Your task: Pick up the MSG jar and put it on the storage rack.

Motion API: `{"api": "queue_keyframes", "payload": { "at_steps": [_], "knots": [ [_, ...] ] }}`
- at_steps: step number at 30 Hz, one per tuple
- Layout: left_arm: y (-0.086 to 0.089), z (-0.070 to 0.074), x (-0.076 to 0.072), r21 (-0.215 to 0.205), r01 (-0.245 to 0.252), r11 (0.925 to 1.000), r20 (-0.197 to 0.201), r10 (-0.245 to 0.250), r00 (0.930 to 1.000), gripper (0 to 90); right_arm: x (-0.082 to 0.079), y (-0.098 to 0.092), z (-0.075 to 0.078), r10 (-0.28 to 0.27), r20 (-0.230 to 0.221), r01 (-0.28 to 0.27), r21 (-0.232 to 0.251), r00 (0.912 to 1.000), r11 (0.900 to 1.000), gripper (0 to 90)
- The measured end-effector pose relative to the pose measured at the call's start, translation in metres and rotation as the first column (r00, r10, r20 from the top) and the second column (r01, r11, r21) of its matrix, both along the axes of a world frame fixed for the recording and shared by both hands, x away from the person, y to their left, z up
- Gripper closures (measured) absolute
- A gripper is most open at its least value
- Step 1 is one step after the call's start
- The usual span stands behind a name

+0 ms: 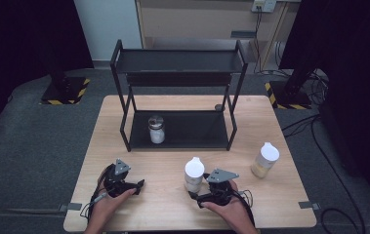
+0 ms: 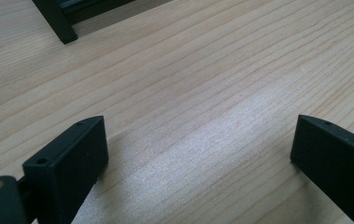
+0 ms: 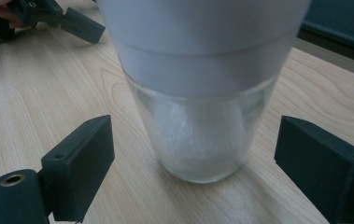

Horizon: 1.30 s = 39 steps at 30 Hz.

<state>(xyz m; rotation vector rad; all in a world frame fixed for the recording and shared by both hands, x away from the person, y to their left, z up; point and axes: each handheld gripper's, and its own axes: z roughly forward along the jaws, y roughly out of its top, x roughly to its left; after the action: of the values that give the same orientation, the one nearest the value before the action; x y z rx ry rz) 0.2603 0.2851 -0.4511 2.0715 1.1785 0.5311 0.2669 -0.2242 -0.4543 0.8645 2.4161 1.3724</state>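
One jar with a white cap (image 3: 198,93) is the thing in hand: it stands upright on the wooden counter (image 1: 138,204), near the front edge, just beside the right gripper (image 1: 207,191) and in front of the black rack (image 1: 178,97). In the right gripper view the jar sits between the two black fingers (image 3: 79,163), w/ a clear gap on both sides, so the fingers are apart and not pressing on it yet. The wall looks like clear glass, w/ a white powder or grains inside, approx. up to the cap. My judgement: stiff and smooth, so a bit slippery, and fragile if it tips or knocks on the rack; the weight is probably moderate b/c of the glass and the filling. The best place to take hold seems the straight glass body under the cap, not the cap itself, which is wider and could come loose or let the jar swing. The grip should be square and firm, w/ the jar kept upright. The left gripper (image 1: 120,181) rests over bare counter at the left, its fingers (image 2: 69,161) wide apart w/ nothing between them. Two other jars are there: one w/ a metal lid (image 1: 156,129) on the rack's lower shelf, one w/ a white cap (image 1: 264,160) at the right of the counter
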Motion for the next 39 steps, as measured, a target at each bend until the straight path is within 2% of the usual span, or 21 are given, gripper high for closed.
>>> {"api": "queue_keyframes", "payload": {
  "at_steps": [22,39],
  "knots": [
    [0.0,0.0,0.0,0.0,0.0,1.0,0.0,0.0,1.0,3.0,0.001,0.005,-0.003,-0.025,0.018,0.024,0.055,0.9995,0.998,20.2],
    [0.0,0.0,0.0,0.0,0.0,1.0,0.0,0.0,1.0,3.0,-0.001,0.012,-0.008,-0.056,0.036,0.054,0.077,0.9978,0.996,25.8]
  ]
}}
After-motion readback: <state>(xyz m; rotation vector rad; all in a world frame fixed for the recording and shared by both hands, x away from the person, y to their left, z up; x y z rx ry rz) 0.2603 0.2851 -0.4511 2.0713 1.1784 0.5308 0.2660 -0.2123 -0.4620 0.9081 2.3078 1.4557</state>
